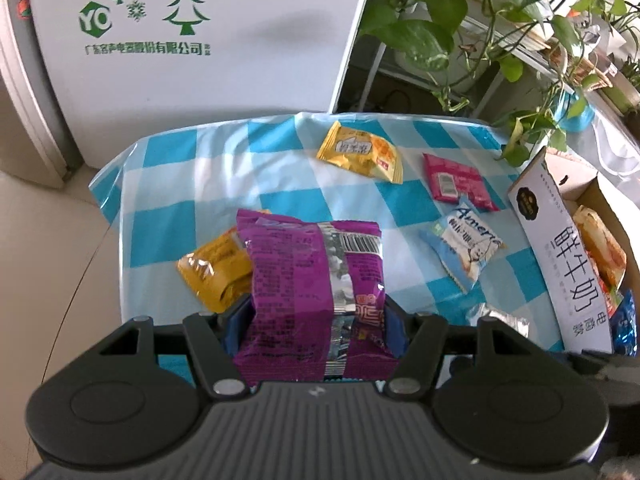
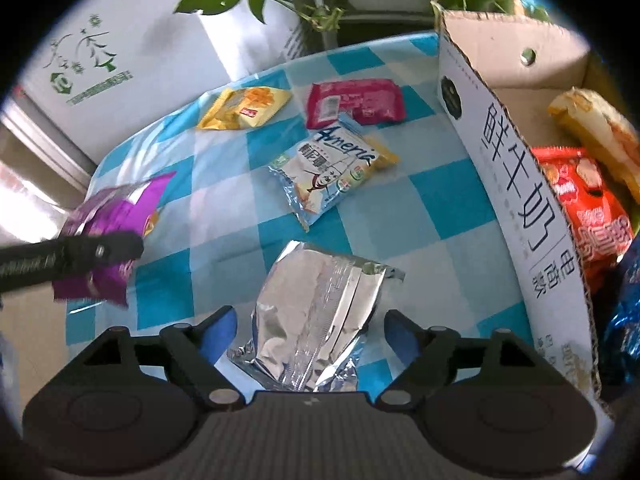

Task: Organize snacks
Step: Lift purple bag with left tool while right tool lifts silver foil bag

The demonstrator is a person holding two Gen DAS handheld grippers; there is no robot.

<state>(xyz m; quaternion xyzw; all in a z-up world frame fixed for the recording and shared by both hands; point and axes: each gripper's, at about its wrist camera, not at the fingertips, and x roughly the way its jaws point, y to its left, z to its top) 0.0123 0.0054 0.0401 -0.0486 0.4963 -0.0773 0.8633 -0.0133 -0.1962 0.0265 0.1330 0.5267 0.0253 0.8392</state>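
My left gripper is shut on a purple snack packet, which it holds above the blue-and-white checked tablecloth. The right wrist view shows that packet at the far left, in the dark fingers. My right gripper stands open around a silver foil packet that lies on the cloth, with a gap between each blue pad and the packet. An open cardboard box with white printed sides stands to the right, with an orange-red packet and others inside.
Loose on the cloth lie a yellow packet, a pink one, a white-and-blue one and an orange-yellow one at the left edge. A white appliance and leafy plants stand behind the table.
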